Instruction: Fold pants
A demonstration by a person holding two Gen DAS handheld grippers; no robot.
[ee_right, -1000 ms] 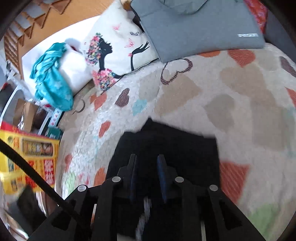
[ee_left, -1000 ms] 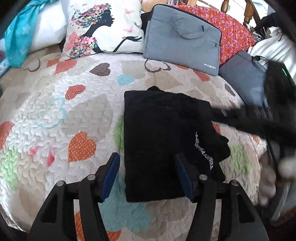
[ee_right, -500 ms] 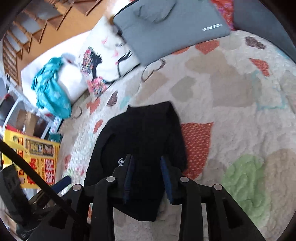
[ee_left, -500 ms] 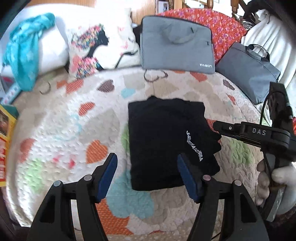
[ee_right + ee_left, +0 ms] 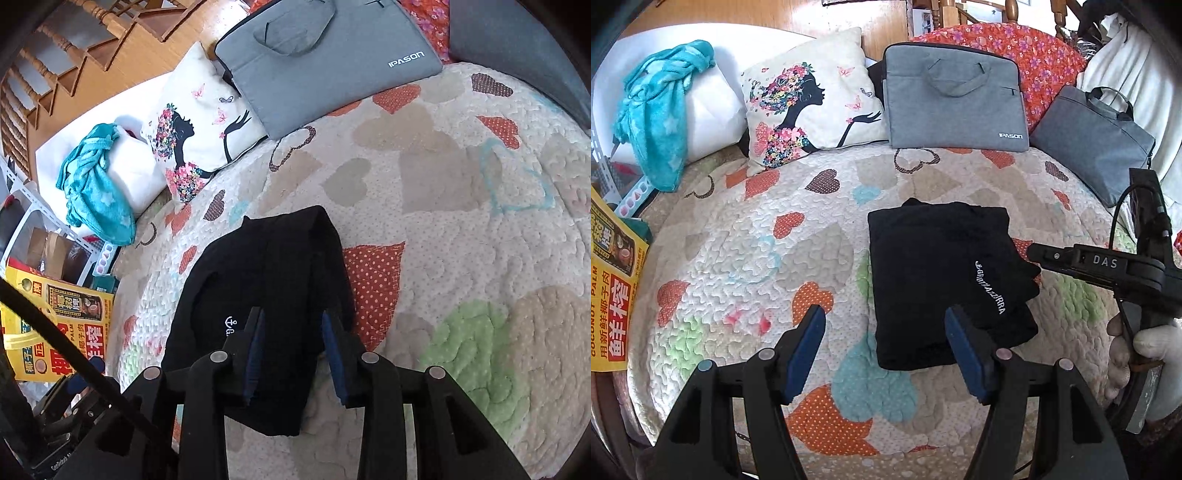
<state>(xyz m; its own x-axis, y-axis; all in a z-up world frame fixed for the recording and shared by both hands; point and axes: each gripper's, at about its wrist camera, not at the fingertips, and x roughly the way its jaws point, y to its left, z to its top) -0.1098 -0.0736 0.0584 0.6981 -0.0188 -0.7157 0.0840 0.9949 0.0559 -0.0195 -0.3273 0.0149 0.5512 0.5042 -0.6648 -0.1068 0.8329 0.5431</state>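
Black pants (image 5: 938,280) are seen folded into a compact rectangle on the heart-patterned quilt (image 5: 738,258), right of centre, with white lettering on the top layer. The left gripper (image 5: 884,345) is held above the quilt at the near edge of the pants, fingers spread wide apart, nothing between them. The right gripper (image 5: 291,354) is held over the near part of the pants (image 5: 266,280), fingers parted with a moderate gap, nothing clamped; contact with the fabric cannot be told. In the left wrist view the right gripper is seen at the right edge, held in a white-gloved hand (image 5: 1156,343). A printed cushion (image 5: 809,99), a grey laptop bag (image 5: 953,99), a second grey bag (image 5: 1093,144) and a teal cloth (image 5: 657,110) are lined along the far side.
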